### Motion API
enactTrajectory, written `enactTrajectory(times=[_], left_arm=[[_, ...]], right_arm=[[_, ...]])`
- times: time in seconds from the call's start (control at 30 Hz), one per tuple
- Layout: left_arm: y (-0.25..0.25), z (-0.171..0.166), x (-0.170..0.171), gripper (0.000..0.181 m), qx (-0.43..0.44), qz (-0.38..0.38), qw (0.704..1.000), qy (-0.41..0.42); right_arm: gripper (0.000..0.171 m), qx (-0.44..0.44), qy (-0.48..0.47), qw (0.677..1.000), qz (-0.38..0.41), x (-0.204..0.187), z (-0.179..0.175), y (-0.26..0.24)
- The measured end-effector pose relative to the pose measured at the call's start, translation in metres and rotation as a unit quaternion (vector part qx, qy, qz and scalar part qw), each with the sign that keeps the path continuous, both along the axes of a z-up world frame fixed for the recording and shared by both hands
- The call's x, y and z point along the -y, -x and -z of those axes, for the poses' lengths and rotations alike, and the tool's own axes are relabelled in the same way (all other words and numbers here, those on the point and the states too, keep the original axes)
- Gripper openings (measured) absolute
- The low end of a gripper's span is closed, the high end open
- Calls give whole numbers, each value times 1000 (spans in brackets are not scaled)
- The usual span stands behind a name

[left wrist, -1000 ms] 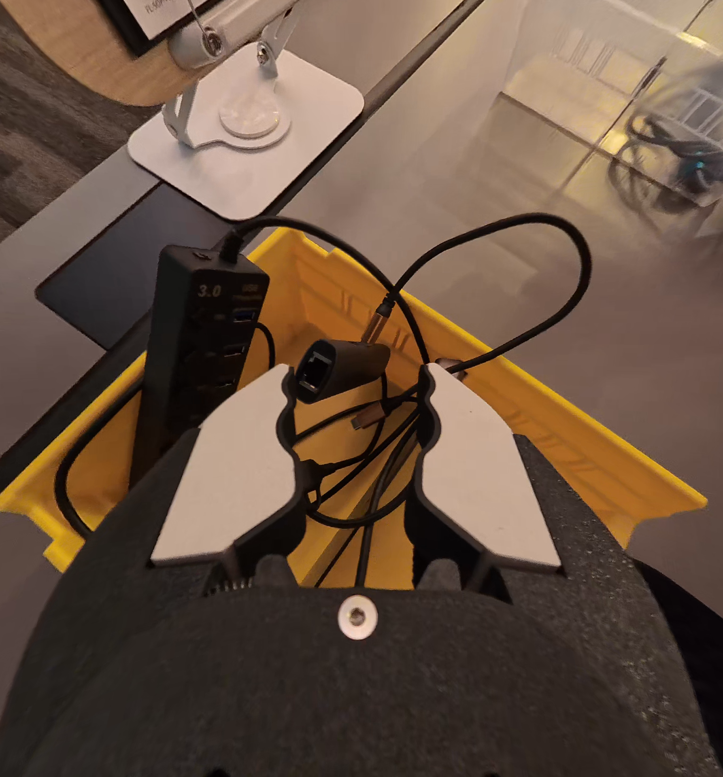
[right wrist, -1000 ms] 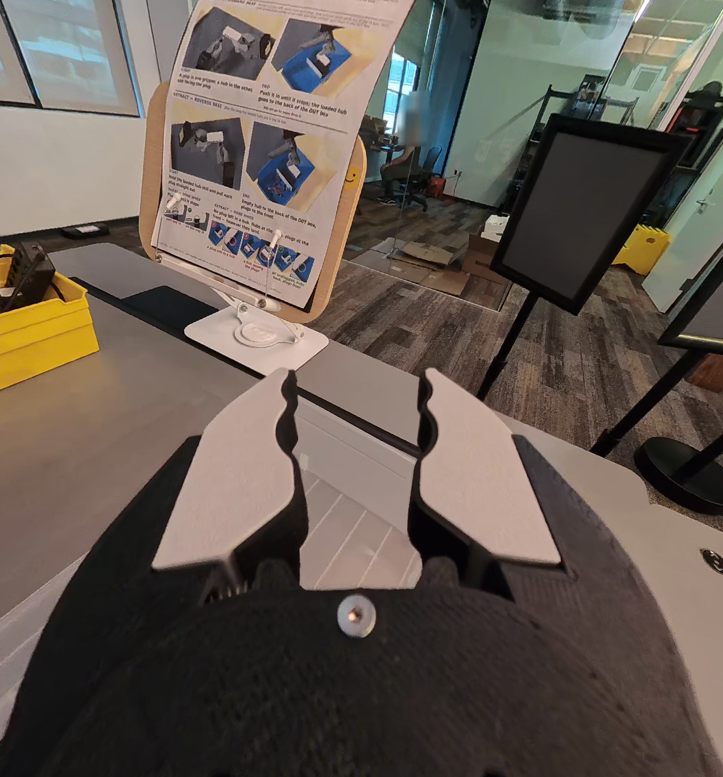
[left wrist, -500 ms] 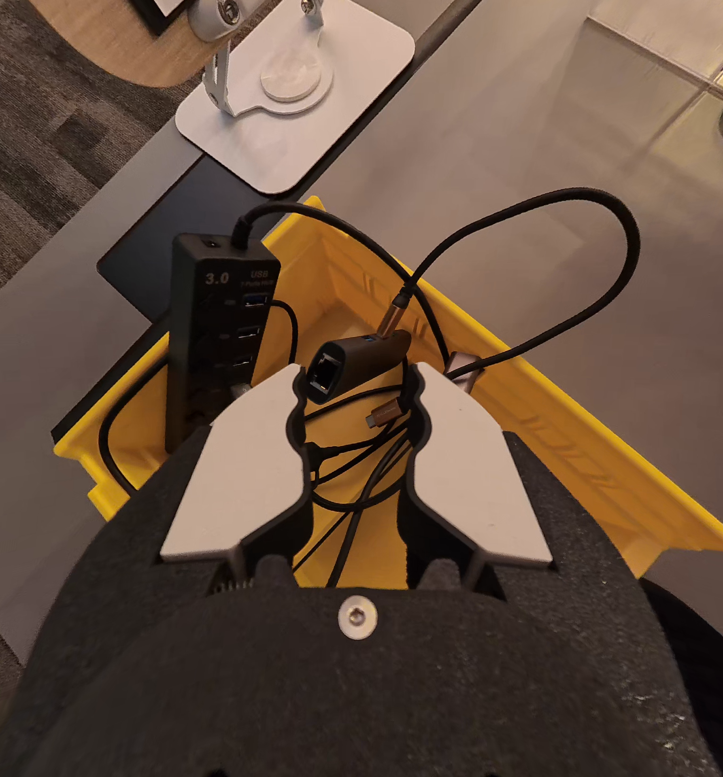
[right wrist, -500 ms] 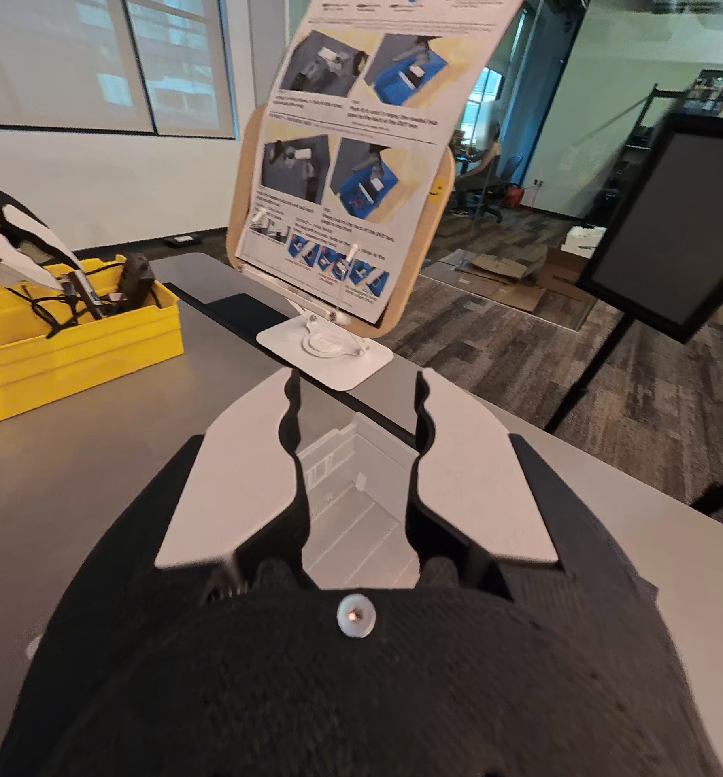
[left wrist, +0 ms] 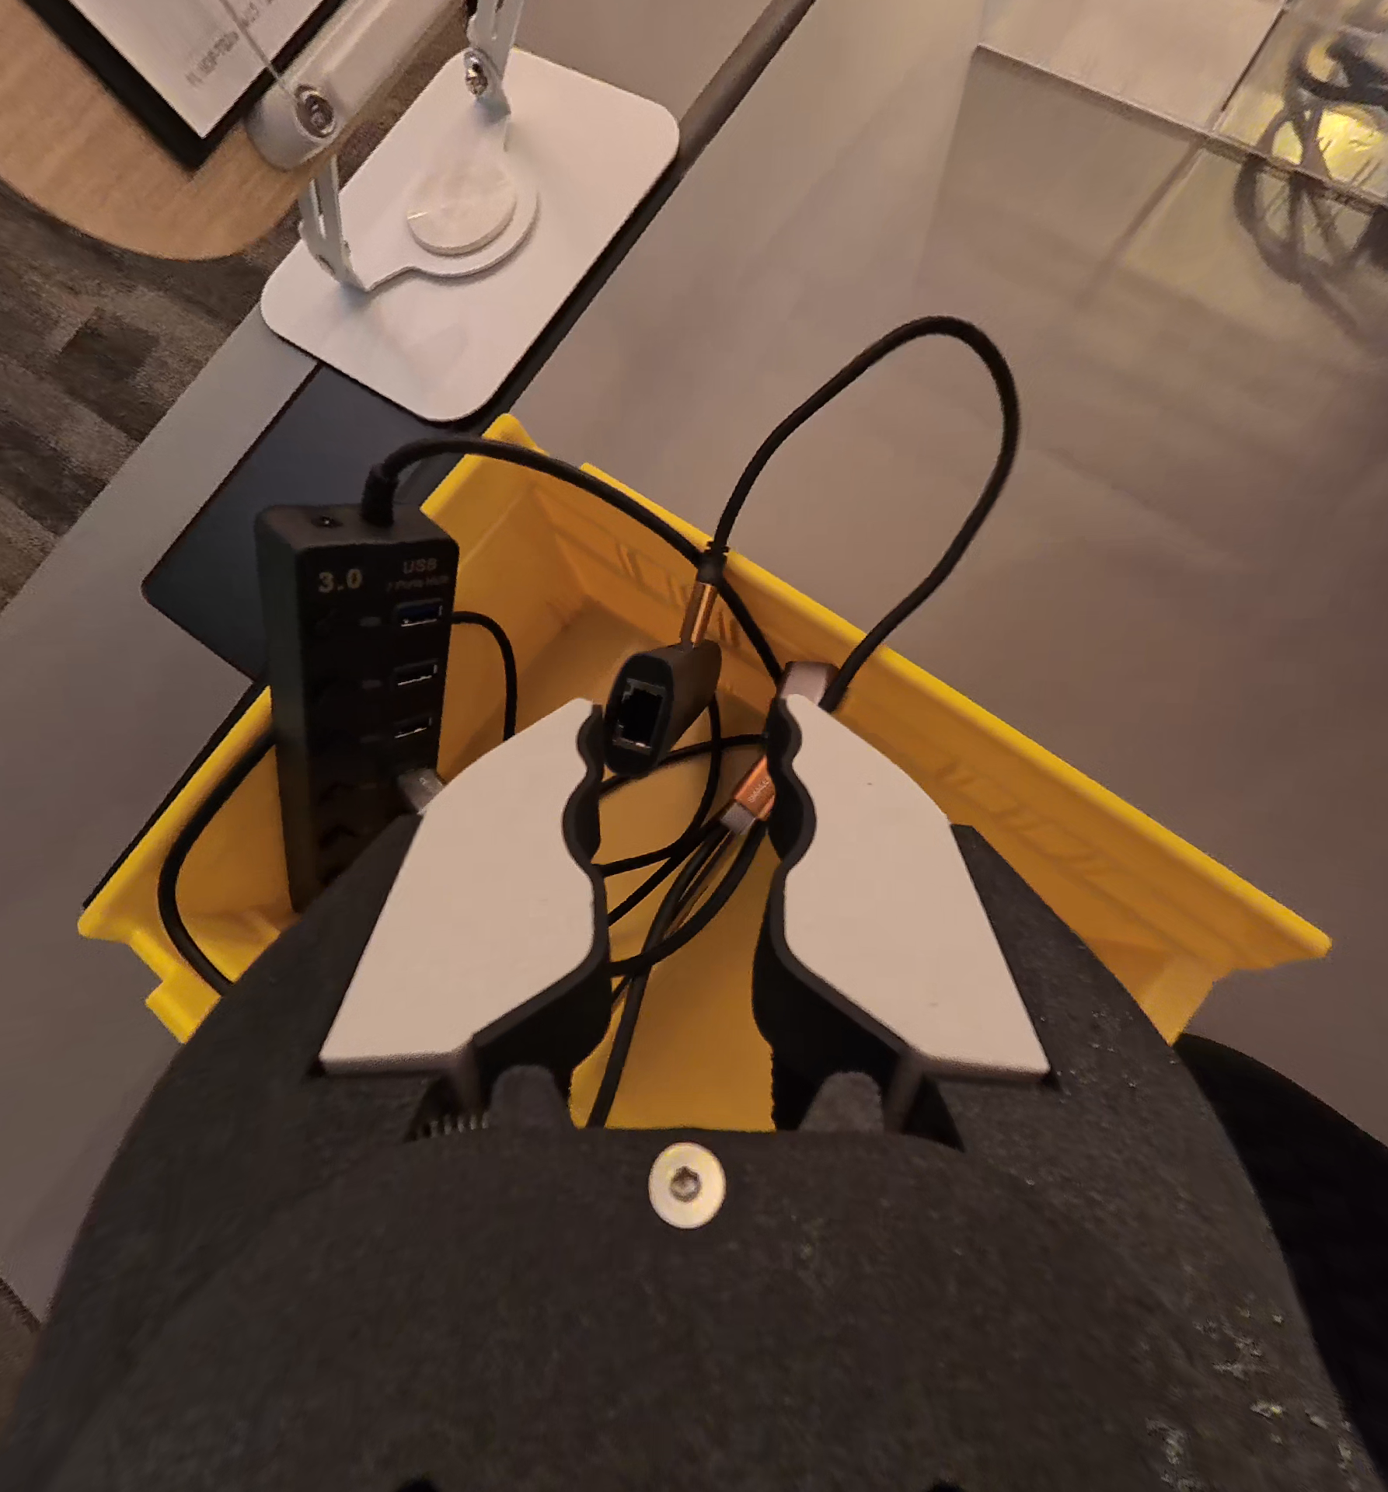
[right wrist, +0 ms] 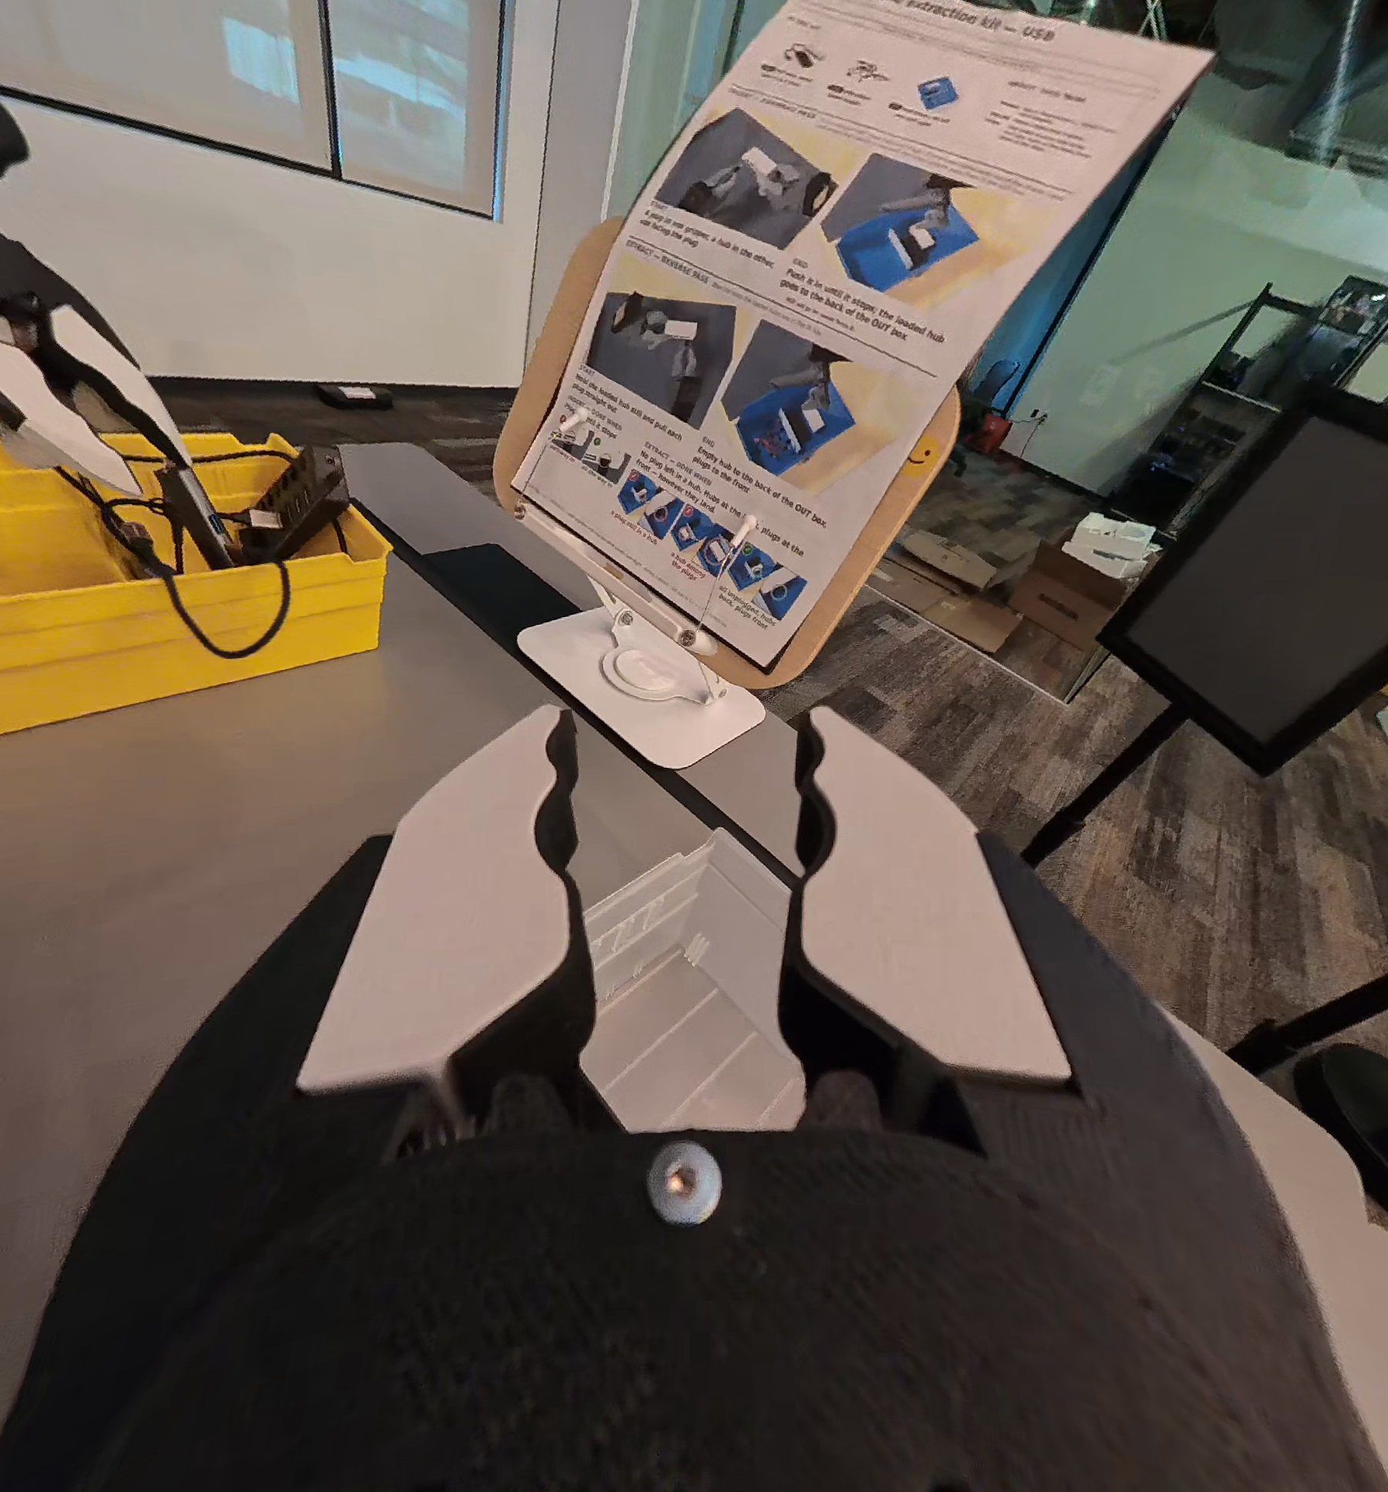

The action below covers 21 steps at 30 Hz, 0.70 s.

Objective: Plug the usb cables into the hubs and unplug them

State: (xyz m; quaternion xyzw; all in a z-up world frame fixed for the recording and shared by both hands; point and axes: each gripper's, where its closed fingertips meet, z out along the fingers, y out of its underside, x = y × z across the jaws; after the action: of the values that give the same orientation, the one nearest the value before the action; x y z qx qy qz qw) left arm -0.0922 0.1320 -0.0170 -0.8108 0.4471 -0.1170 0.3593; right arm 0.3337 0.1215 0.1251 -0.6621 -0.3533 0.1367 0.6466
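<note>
A yellow bin [left wrist: 997,775] holds a black multi-port USB hub [left wrist: 360,686] leaning on its left wall, a small dark grey hub [left wrist: 658,702] with a cable plugged into its far end, and tangled black cables [left wrist: 658,872] with a copper-coloured plug [left wrist: 751,795]. My left gripper [left wrist: 684,710] is open inside the bin, its tips on either side of the grey hub's near end without clamping it. My right gripper [right wrist: 684,727] is open and empty above a clear plastic bin [right wrist: 723,856]. The left gripper [right wrist: 69,420] also shows over the yellow bin [right wrist: 150,638].
An instruction sheet on a wooden board [right wrist: 796,363] stands on a white base [right wrist: 650,686] at the table's far edge. A clear container with cables [left wrist: 1337,105] sits on the grey table [left wrist: 1078,404]. Black screens on stands [right wrist: 1304,581] stand on the floor beyond. Left tips to right tips: about 45 cm.
My left gripper's fingers have narrowed a little and come closer around the grey hub. My right gripper has swung left, so the yellow bin and left gripper now show larger.
</note>
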Motion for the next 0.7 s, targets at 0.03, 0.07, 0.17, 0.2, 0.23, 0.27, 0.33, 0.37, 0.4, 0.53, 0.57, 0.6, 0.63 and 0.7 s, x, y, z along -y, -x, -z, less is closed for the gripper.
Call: enactTrajectory(times=[0.03,0.07,0.17,0.2,0.23,0.27,0.33,0.37,0.4,0.53,0.57,0.6,0.63,0.7], left_arm=[[-1,0,1,37,-5,3,1000,0],[-2,1,1,38,-8,8,1000,0],[-3,1,2,38,-13,13,1000,10],[-3,1,2,38,-13,15,1000,14],[-4,2,2,37,-16,17,1000,15],[-4,3,1,37,-20,20,1000,14],[-5,5,2,36,-27,22,999,17],[-6,8,2,36,-32,23,999,22],[-6,12,3,36,-41,24,998,27],[-3,30,3,19,-102,28,994,35],[-1,33,2,17,-118,27,992,34],[-1,33,1,17,-122,24,992,28],[-2,32,1,17,-115,22,993,29],[-4,32,0,17,-97,15,995,33]], right_arm=[[53,7,-1,1000,1,2,1,2],[53,14,-3,1000,2,2,1,3],[53,30,-2,1000,5,2,6,4],[52,36,2,999,7,2,9,4],[52,41,5,999,11,1,12,3],[52,44,7,999,14,0,13,2],[52,43,5,999,13,2,12,1],[51,40,3,999,11,3,11,1],[51,37,1,999,10,5,8,0],[50,34,-11,999,6,10,3,-4],[50,34,-10,999,7,9,4,-6],[50,33,-7,999,9,7,5,-9],[50,31,-4,999,11,5,6,-10],[50,28,0,1000,11,2,8,-12]])
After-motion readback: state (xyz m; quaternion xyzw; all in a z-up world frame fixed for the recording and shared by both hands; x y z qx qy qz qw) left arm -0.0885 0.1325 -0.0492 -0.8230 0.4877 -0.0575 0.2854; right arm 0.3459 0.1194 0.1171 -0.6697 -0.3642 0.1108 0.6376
